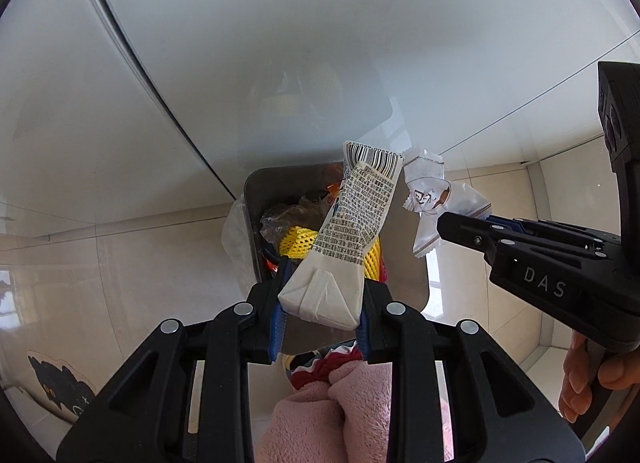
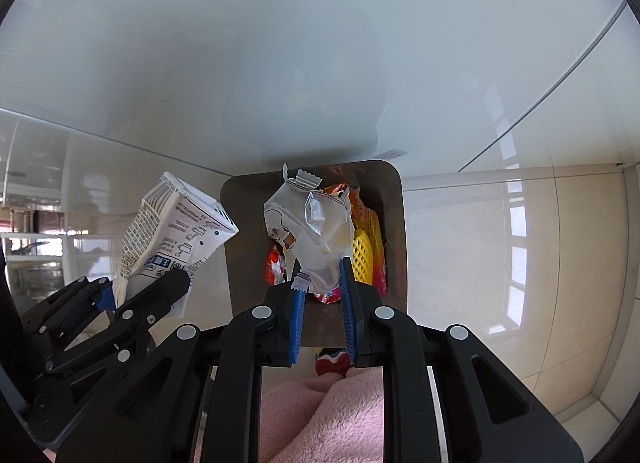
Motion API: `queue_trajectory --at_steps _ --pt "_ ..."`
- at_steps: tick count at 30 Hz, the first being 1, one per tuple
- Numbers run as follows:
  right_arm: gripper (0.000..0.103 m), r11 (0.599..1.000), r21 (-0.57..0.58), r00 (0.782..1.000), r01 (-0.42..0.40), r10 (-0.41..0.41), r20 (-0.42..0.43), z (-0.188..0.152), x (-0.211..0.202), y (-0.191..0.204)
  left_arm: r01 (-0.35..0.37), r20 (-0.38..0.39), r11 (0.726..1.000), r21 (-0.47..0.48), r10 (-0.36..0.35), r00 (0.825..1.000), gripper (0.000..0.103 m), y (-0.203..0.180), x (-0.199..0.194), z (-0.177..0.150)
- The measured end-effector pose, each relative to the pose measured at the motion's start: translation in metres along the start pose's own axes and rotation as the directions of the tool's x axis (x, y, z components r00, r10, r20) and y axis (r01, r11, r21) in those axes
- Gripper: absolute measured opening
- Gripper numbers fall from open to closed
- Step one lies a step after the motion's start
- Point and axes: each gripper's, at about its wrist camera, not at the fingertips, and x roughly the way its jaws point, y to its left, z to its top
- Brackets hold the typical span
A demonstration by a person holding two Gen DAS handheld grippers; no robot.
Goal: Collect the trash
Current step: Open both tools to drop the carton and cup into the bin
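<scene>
A flattened white carton [image 1: 352, 223] printed with text and a barcode is clamped by its folded end in my left gripper [image 1: 324, 295], which is shut on it. It hangs over an open metal trash bin [image 1: 256, 191] holding a yellow foam net [image 1: 298, 241] and wrappers. My right gripper [image 2: 320, 283] is shut on a crumpled white and silver wrapper [image 2: 316, 231] directly above the same bin [image 2: 240, 223]. Each gripper shows in the other's view: the right gripper [image 1: 452, 219] with its wrapper [image 1: 428, 191], and the left gripper [image 2: 144, 287] with the carton [image 2: 172, 231].
The bin stands on glossy beige floor tiles against a white cabinet front [image 1: 280, 43]. Pink fleece clothing [image 1: 332, 403] fills the bottom of both views. A hand [image 1: 580, 375] holds the right gripper's handle. A black cat-shaped mat [image 1: 60, 387] lies at the lower left.
</scene>
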Motion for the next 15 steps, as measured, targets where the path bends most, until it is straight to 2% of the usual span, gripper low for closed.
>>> queue_trajectory --at_steps 5,8,9,10,12,14,15 --pt "0.021 1.000 0.005 1.000 0.010 -0.010 -0.014 -0.001 0.005 0.000 0.016 0.001 1.000 -0.019 -0.016 1.000 0.026 0.002 -0.001 0.001" --pt "0.025 1.000 0.024 1.000 -0.007 0.007 -0.024 0.000 0.008 -0.001 0.017 0.013 1.000 -0.023 -0.016 1.000 0.035 0.005 -0.007 0.000" --pt "0.031 1.000 0.027 1.000 -0.008 0.009 -0.026 0.000 0.009 -0.001 0.015 0.018 1.000 -0.021 -0.014 1.000 0.040 0.004 -0.009 0.000" --pt "0.045 1.000 0.030 1.000 -0.007 0.008 -0.023 0.000 0.010 0.000 0.012 0.023 1.000 -0.020 -0.011 1.000 0.042 0.005 -0.011 -0.001" --pt "0.063 0.999 0.034 1.000 -0.006 0.006 -0.006 0.001 0.007 0.000 0.012 0.034 1.000 -0.023 -0.011 0.999 0.057 0.006 -0.015 -0.001" --pt "0.065 1.000 0.027 1.000 0.007 -0.007 0.003 0.003 0.005 0.002 0.012 0.047 1.000 -0.026 -0.011 0.999 0.067 0.008 -0.018 -0.001" --pt "0.074 1.000 0.027 1.000 0.012 -0.012 0.005 0.003 0.004 0.003 0.013 0.055 0.999 -0.030 -0.011 0.998 0.074 0.008 -0.021 -0.001"
